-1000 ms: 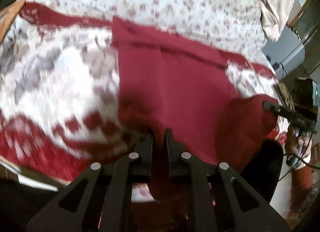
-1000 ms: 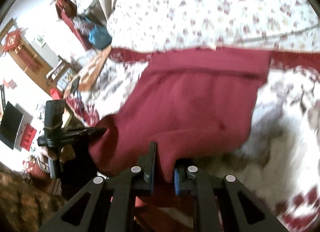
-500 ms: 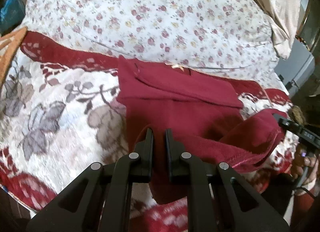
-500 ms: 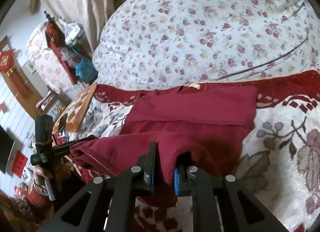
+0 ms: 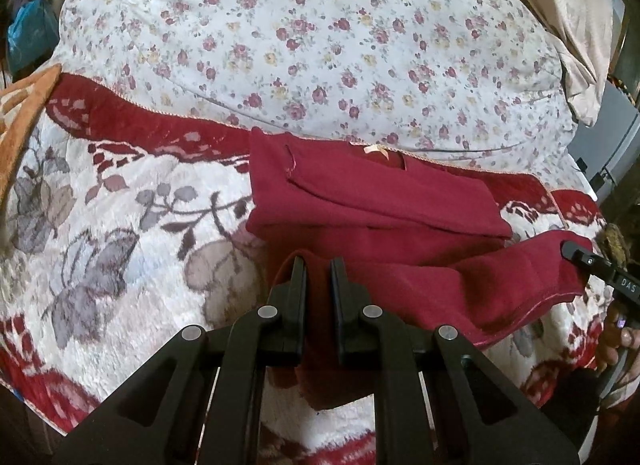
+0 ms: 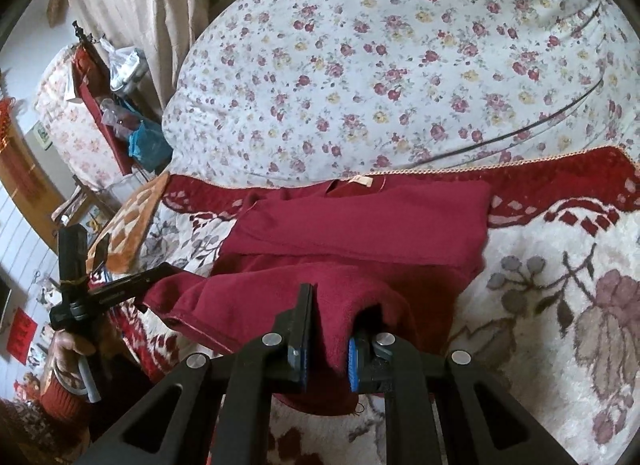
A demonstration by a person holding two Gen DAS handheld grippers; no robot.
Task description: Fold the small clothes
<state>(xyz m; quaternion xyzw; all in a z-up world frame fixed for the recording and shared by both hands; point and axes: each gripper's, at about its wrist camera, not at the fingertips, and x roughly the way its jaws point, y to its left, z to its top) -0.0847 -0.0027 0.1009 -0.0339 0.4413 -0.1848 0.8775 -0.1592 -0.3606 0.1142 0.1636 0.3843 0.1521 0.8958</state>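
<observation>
A dark red garment (image 5: 380, 201) (image 6: 360, 225) lies on a plush floral blanket (image 5: 120, 225) (image 6: 560, 285), collar with a pale bow at the far side, one fold laid across its top. My left gripper (image 5: 318, 265) is shut on the garment's near left hem. My right gripper (image 6: 334, 305) is shut on the near right hem, cloth bunched between its blue pads. Both hold the lower edge lifted off the blanket, a raised band of cloth hanging between them. The right gripper (image 5: 592, 265) shows at the edge of the left wrist view, the left gripper (image 6: 132, 281) in the right wrist view.
A white quilt with small red flowers (image 5: 320, 45) (image 6: 400, 65) rises behind the garment. An orange patterned cushion (image 6: 128, 233) lies at the blanket's left end. Beige curtains (image 6: 140, 5), a blue bag (image 6: 148, 145) and cluttered furniture stand beyond the bed. A hand (image 6: 72, 349) grips the left tool.
Both grippers have carried the garment's near hem up and toward the collar. The flat spread of red cloth has turned into a lifted fold over its lower half.
</observation>
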